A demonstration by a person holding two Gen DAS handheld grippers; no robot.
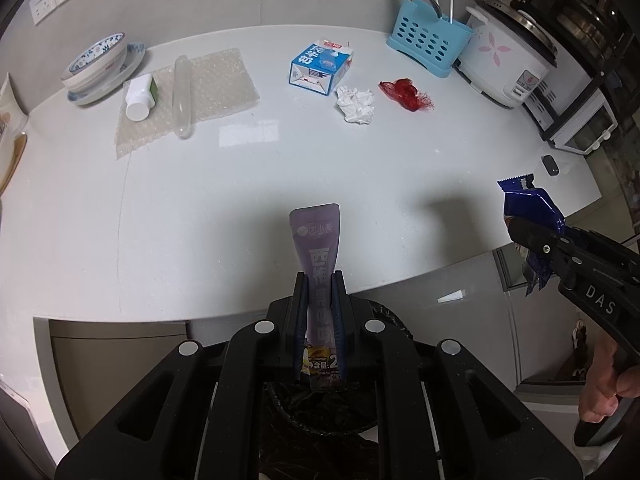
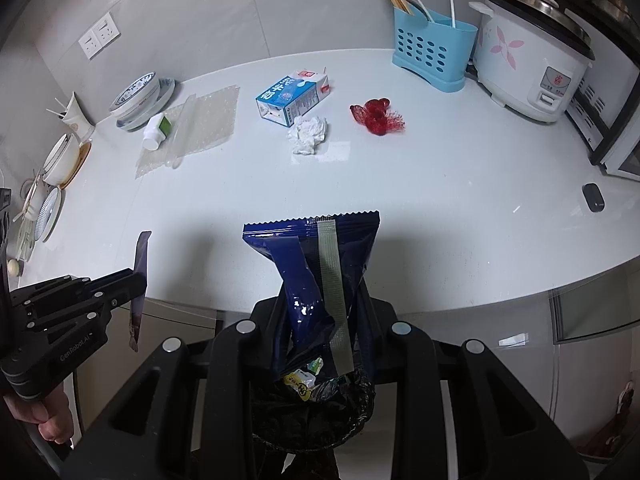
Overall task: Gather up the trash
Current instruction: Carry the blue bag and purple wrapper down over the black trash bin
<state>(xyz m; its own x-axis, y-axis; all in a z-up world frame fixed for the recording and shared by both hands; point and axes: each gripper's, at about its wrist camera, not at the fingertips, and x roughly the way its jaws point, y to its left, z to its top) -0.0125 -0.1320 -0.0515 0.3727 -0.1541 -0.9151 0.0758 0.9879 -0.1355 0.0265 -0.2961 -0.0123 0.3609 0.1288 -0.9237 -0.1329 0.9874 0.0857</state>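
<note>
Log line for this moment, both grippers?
left gripper: shut on purple sachet | right gripper: shut on blue wrapper | both above black-lined bin | nothing released

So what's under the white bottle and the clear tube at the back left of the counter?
Both the white bottle and the clear tube lie on a bubble wrap sheet spread flat on the counter. Whatever lies beneath the sheet is not visible.
</note>
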